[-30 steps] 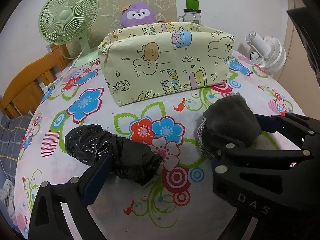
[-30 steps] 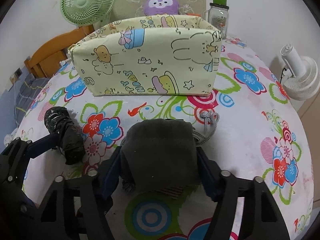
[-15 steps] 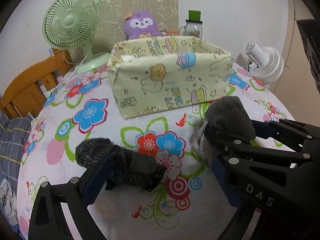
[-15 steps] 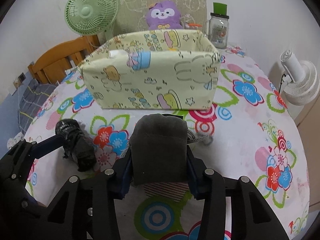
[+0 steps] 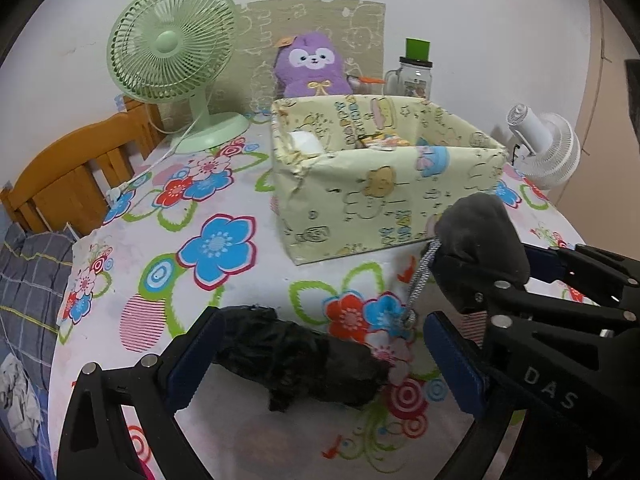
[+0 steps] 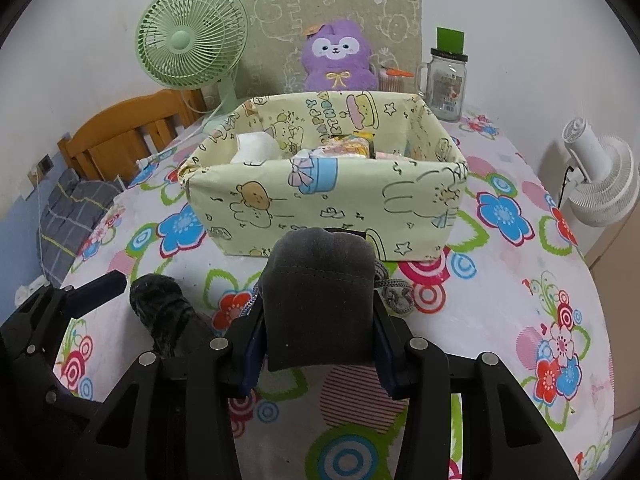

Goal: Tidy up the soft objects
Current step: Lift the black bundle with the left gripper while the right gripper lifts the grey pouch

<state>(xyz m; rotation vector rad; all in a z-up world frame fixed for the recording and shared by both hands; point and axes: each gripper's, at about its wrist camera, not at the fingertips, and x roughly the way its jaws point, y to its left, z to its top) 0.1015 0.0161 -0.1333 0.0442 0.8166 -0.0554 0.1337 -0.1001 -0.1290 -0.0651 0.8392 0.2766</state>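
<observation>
My right gripper (image 6: 318, 312) is shut on a dark grey drawstring pouch (image 6: 320, 296), held above the flowered tablecloth with its grey cord (image 5: 420, 280) hanging down. The pouch hangs just in front of the yellow cartoon-print fabric box (image 6: 320, 192), which holds a white item and some packets. My left gripper (image 5: 320, 320) is open. A crumpled black plastic bundle (image 5: 304, 356) lies on the table between its fingers, its left end against the left pad and clear of the right one.
Behind the box stand a green desk fan (image 5: 172, 44), a purple plush toy (image 5: 312, 64) and a glass jar with a green lid (image 6: 446, 80). A white fan (image 6: 600, 184) is off the table's right edge. A wooden chair (image 5: 60, 184) stands at the left.
The right jaws closed on the grey pouch and lifted it off the table. Both grippers rose, so the box's inside shows now. The black bundle stayed on the table.
</observation>
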